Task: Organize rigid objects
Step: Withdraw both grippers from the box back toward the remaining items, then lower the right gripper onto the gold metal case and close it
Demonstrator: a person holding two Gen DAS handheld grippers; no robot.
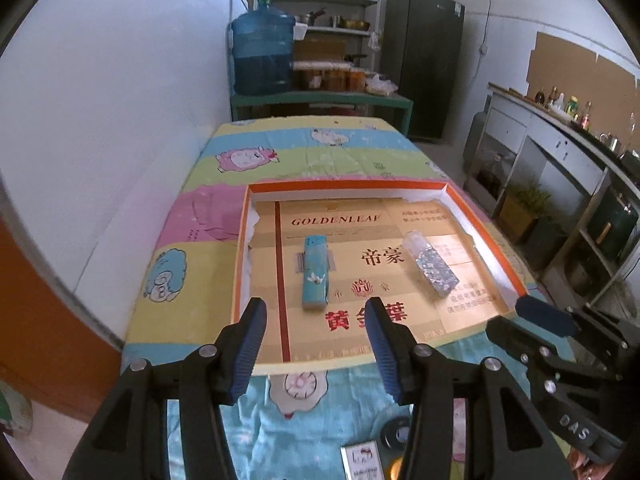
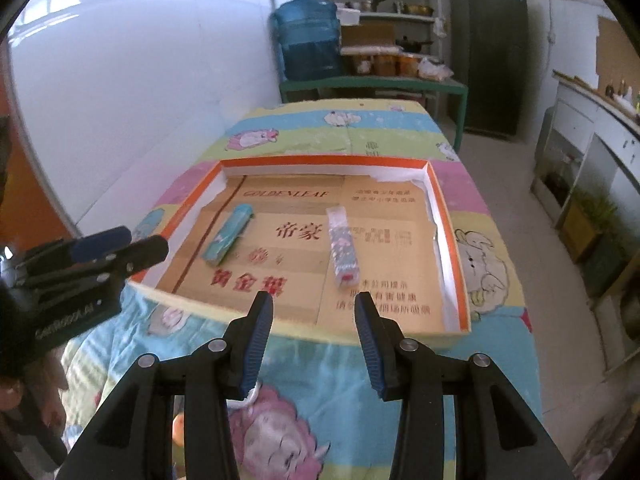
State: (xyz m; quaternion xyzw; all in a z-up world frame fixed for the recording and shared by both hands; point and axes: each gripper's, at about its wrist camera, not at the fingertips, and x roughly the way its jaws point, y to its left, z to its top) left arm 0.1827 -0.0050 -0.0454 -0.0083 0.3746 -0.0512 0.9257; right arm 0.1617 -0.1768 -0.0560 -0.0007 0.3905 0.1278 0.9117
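A shallow orange-rimmed cardboard box (image 1: 344,186) (image 2: 448,216) lies on the table, lined with gold printed card. Inside it lie a teal lighter (image 1: 315,272) (image 2: 228,238) on the left and a patterned clear-ended lighter (image 1: 432,266) (image 2: 342,246) on the right. My left gripper (image 1: 316,316) is open and empty, hovering over the box's near edge just short of the teal lighter. My right gripper (image 2: 314,308) is open and empty over the near edge, just short of the patterned lighter. Each gripper shows in the other's view, the right (image 1: 536,316) and the left (image 2: 116,246).
The table carries a cartoon-sheep cloth (image 1: 280,160). A small card box (image 1: 362,462) and a dark round object (image 1: 396,432) lie on the cloth near me. A white wall runs along the left. A water jug (image 1: 262,56), shelves and a fridge (image 1: 424,60) stand behind.
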